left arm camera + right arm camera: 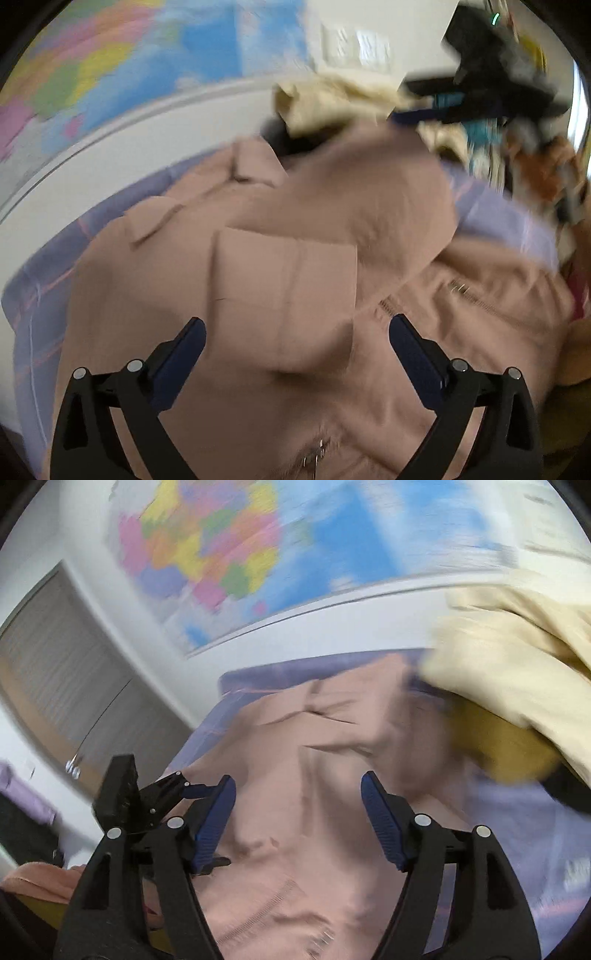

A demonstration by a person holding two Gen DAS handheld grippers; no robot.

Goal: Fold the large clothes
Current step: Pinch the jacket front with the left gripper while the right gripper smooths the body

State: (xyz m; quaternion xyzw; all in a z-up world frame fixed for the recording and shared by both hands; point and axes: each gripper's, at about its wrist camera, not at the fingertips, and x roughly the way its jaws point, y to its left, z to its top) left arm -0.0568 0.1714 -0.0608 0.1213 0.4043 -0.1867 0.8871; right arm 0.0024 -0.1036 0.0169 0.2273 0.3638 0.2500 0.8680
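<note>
A dusty-pink jacket [332, 206] lies spread and rumpled on a lilac bed sheet [498, 221]. Its square patch pocket [284, 280] and a zipper line [469, 291] face up. My left gripper [295, 319] hovers just above the pocket, open wide, with nothing between its blue pads. In the right wrist view the same jacket [295, 746] fills the middle. My right gripper [298, 777] is open over it, and no cloth is pinched in it. Both views are blurred.
A cream garment [517, 653] is heaped at the bed's far right over something yellow [506, 746]. More clothes [543, 173] pile up at the right. A coloured map [240, 554] hangs on the wall behind. A grey cabinet door [55, 672] stands left of the bed sheet [517, 830].
</note>
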